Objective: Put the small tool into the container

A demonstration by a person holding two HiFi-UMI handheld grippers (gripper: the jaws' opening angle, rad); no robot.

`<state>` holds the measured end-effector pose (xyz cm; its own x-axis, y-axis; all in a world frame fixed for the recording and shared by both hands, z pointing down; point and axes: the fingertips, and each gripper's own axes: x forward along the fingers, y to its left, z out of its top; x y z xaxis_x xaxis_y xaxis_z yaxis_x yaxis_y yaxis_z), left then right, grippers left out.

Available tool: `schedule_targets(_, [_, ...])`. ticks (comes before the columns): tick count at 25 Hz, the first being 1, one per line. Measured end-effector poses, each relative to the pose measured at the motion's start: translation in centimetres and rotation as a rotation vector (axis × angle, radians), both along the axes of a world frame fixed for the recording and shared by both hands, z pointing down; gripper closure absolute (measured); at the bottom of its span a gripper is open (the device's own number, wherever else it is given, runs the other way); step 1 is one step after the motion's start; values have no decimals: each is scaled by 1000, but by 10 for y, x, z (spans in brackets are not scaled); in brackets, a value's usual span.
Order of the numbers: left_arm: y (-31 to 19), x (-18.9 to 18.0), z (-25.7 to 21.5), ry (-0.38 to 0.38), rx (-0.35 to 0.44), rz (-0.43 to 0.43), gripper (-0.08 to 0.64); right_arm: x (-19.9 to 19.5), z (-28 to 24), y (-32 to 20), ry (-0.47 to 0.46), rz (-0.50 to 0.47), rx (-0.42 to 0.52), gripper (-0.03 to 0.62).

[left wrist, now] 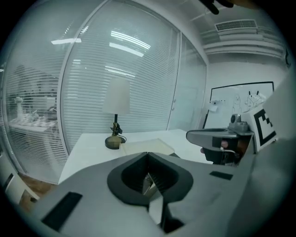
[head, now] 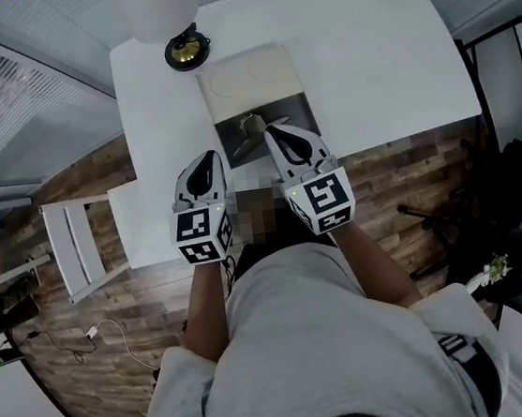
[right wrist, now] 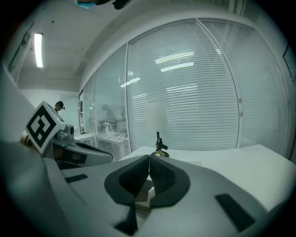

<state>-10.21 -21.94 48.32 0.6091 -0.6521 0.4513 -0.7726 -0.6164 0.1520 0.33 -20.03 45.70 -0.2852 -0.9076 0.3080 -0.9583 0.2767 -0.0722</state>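
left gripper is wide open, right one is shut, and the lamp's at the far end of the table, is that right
Not quite. The left gripper is shut too: the left gripper view shows its jaws meeting at the tips. The rest holds: the right gripper is shut, and the lamp stands at the far end of the table.

white table [head: 364,48], brown wood-grain floor [head: 98,345], white lamp [left wrist: 115,96] w/ brass base [head: 187,51].
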Motion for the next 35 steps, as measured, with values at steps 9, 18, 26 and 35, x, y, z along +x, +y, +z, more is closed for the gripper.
schedule_targets(9, [30,-25,-73,66,200,-41,535,-31,-55,27,30,21,108,566])
schedule_targets(18, [38,-52,-136,109,334,-98,535,-30,-119,50,93,65,261,567])
schedule_targets(26, [42,-55,-157,151,400,-96,535,-30,-134,51,110,76,296,566])
schedule_targets(35, [42,-50,-157,152,408,-76,535,-32,-131,51,113,52,283,567])
